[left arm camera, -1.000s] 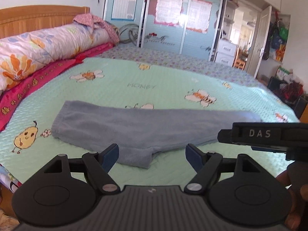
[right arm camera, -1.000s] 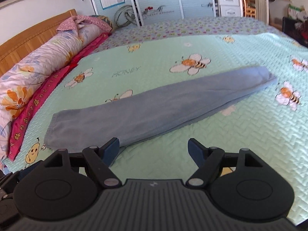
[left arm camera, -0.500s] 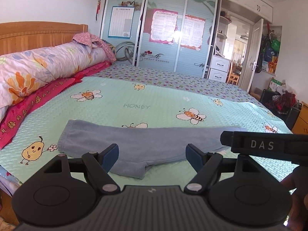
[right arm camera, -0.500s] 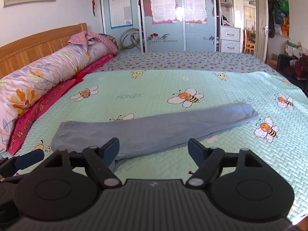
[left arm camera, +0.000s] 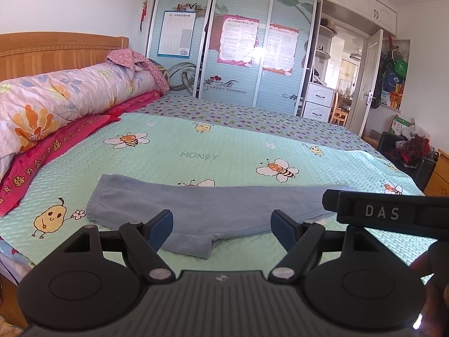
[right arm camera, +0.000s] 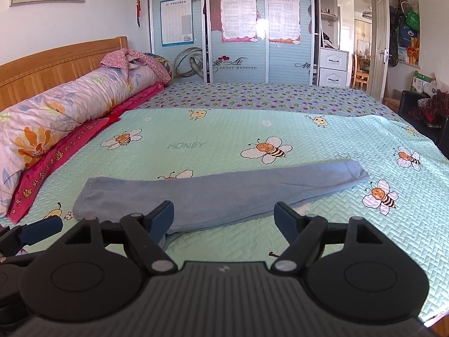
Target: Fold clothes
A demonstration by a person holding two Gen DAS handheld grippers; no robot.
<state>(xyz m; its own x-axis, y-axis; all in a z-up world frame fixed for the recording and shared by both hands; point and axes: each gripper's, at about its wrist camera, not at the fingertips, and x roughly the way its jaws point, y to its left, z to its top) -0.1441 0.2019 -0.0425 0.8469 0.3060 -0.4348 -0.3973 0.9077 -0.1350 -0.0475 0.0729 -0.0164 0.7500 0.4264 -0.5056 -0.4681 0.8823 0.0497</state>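
The left gripper (left arm camera: 221, 226) has its blue-padded fingers (left arm camera: 160, 228) spread wide with nothing between them, tipped gently downward over the near edge of the bed (left arm camera: 230, 151). The right gripper (right arm camera: 224, 220) matches it: fingers (right arm camera: 161, 219) spread apart and empty, aimed slightly down from the same side of the bed. In the left wrist view the right gripper's black body, lettered DAS, crosses in at 3 o'clock, and part of a hand (left arm camera: 432, 269) shows dimly at 4 o'clock, cut by the frame edge. In the right wrist view a blue finger of the left gripper pokes in at 9 o'clock; the rest of it is cut off.

The folded blue pants (left arm camera: 196, 210) lie flat on the mint bee-print bedspread (right arm camera: 224, 137), a long strip running from about 9 o'clock to 2 o'clock in the right wrist view. Neither pair of fingers touches the fabric. In both views the near edge of the pants sits just beyond the fingertips, and the left finger of each gripper hides a small piece of it. The far end of the pants is hidden behind the right gripper's body in the left wrist view.

At 10 o'clock a rolled floral quilt (right arm camera: 56, 112) lies against the wooden headboard (right arm camera: 42, 67); at 12 o'clock stands a wardrobe (right arm camera: 233, 28) with posters on its sliding doors.
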